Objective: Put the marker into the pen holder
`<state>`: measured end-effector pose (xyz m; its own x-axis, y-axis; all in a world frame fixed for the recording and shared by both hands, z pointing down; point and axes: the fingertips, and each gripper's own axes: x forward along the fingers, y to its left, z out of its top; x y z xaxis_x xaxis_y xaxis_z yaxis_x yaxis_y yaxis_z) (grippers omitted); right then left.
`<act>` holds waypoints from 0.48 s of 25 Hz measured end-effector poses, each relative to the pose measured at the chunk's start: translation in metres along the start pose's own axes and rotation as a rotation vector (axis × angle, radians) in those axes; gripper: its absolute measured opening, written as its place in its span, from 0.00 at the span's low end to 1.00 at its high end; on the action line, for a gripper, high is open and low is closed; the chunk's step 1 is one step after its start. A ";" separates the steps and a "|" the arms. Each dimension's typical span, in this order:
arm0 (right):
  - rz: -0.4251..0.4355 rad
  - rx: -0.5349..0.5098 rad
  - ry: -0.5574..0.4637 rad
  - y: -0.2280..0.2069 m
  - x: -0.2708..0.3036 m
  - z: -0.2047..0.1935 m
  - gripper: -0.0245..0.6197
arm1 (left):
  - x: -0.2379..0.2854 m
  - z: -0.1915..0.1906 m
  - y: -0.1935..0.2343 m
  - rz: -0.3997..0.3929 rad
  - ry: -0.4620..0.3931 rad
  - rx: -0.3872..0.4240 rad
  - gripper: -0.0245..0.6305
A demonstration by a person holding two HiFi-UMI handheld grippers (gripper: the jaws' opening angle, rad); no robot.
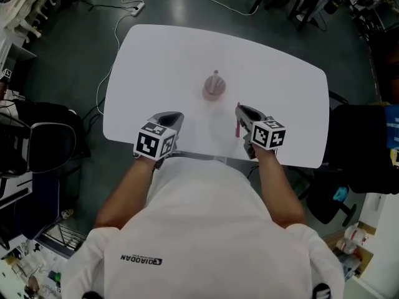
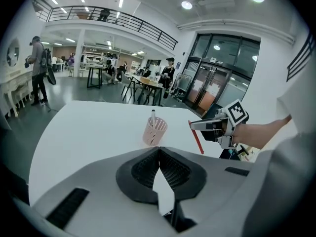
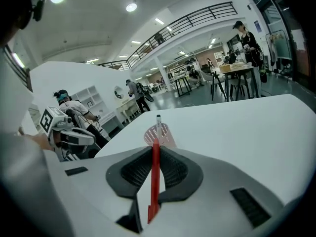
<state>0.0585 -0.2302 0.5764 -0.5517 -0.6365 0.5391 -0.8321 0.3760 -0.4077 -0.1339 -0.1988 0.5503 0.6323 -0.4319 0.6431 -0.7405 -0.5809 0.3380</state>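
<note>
**A:** What do the right tongs (image 3: pixel 154 149) have?

**B:** They are closed on the red marker (image 3: pixel 154 184). The pads pinch it near its upper end. The rest hangs below them, close to upright and only a little tilted.

**A:** And the left tongs (image 2: pixel 159 154)?

**B:** Closed too, tips touching, nothing between them. They hover over the near edge of the counter (image 1: pixel 156 55).

**A:** Where is the pen holder (image 3: pixel 161 134) from the marker?

**B:** Straight ahead of the right tongs, beyond their tips, near the middle of the counter and apart from them. In the head view it lies forward and a little to the left. One pen (image 3: pixel 158 121) stands in it.

**A:** Which hand is better placed?

**B:** The right one, I think: it has the marker and it points at the holder. The long axis is almost right for the opening. The lower end must first pass above the rim, then go down.
</note>
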 end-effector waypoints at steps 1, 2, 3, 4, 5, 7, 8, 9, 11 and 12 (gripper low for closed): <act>0.004 -0.007 -0.004 0.005 0.003 0.002 0.14 | -0.001 0.000 0.002 0.000 0.001 0.001 0.08; 0.006 -0.011 -0.008 0.010 0.006 0.003 0.14 | -0.004 0.000 0.004 0.001 0.001 0.001 0.08; 0.009 -0.011 -0.014 0.014 0.009 0.004 0.14 | -0.006 -0.001 0.006 0.002 0.002 0.002 0.08; 0.011 -0.006 -0.024 0.018 0.012 0.007 0.14 | -0.009 -0.002 0.009 0.004 0.002 0.003 0.08; 0.013 0.002 -0.036 0.020 0.015 0.010 0.14 | -0.011 -0.002 0.012 0.005 0.003 0.004 0.08; 0.014 0.025 -0.067 0.023 0.020 0.019 0.14 | -0.015 -0.003 0.018 0.009 0.002 0.006 0.08; 0.014 0.038 -0.085 0.023 0.023 0.025 0.14 | -0.017 -0.003 0.020 0.012 0.001 0.006 0.08; 0.014 0.048 -0.102 0.023 0.027 0.031 0.14 | -0.018 -0.004 0.023 0.014 -0.002 0.005 0.08; 0.014 0.063 -0.131 0.022 0.036 0.044 0.14 | -0.021 -0.004 0.028 0.020 -0.008 0.001 0.08; 0.013 0.070 -0.143 0.021 0.042 0.052 0.14 | -0.023 -0.005 0.030 0.022 -0.011 -0.002 0.08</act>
<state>0.0210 -0.2836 0.5524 -0.5447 -0.7232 0.4245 -0.8161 0.3407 -0.4668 -0.1720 -0.2029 0.5493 0.6185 -0.4517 0.6429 -0.7545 -0.5699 0.3255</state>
